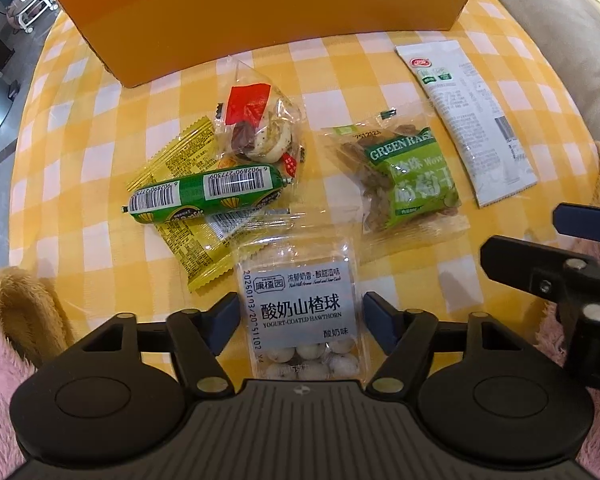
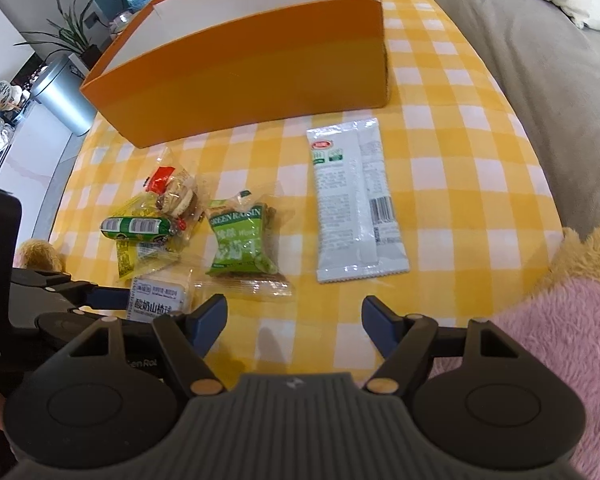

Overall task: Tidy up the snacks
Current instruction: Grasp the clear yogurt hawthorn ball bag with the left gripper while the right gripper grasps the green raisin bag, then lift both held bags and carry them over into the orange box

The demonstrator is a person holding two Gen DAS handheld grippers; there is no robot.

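Observation:
Several snacks lie on a yellow checked tablecloth [image 1: 100, 184] before an orange box [image 1: 260, 12]. My left gripper [image 1: 300, 322] is open, its fingers on either side of a clear yogurt-coated hawthorn ball packet [image 1: 300, 312], not closed on it. Beyond lie a green sausage [image 1: 204, 194], a yellow packet [image 1: 184, 236], a clear candy bag [image 1: 260, 128], a green raisin pack [image 1: 408, 180] and a white sachet [image 1: 468, 120]. My right gripper [image 2: 294, 324] is open and empty above bare cloth, near the raisin pack [image 2: 242, 240] and the white sachet [image 2: 356, 204].
The orange box [image 2: 240, 64] stands open-topped at the back of the table. A grey sofa [image 2: 540, 60] runs along the right. Pink and yellow fluffy fabric [image 2: 572, 312] lies at the near edge. A metal bin [image 2: 64, 92] and a plant stand off the table's left.

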